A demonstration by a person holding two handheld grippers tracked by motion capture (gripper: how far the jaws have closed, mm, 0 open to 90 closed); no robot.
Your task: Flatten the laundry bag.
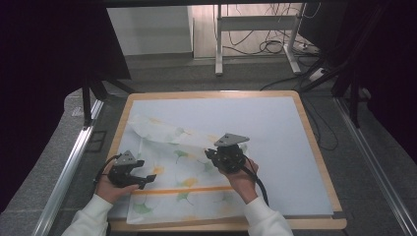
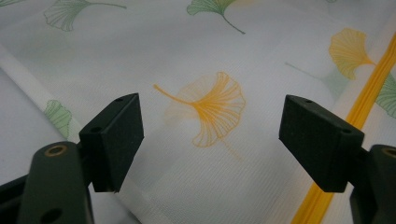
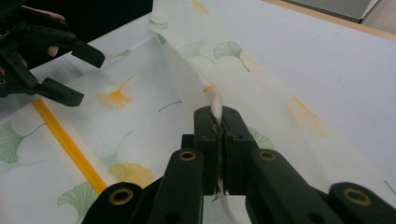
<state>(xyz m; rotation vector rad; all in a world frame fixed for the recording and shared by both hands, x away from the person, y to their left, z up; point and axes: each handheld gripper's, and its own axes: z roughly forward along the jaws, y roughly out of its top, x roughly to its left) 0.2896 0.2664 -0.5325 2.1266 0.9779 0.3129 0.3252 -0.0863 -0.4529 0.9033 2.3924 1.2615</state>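
Now the cloth (image 1: 182, 172), white with green and yellow ginkgo leaves and a yellow stripe (image 1: 187, 189), lies on the pale mat (image 1: 275, 132) under both grippers. No writing is readable on it. The right gripper (image 3: 218, 122) has its jaws clamped on a pinched fold of cloth, lifted into a ridge ahead of it. The left gripper (image 2: 210, 135) stands wide open just above the cloth, a yellow leaf (image 2: 210, 109) between its jaws.
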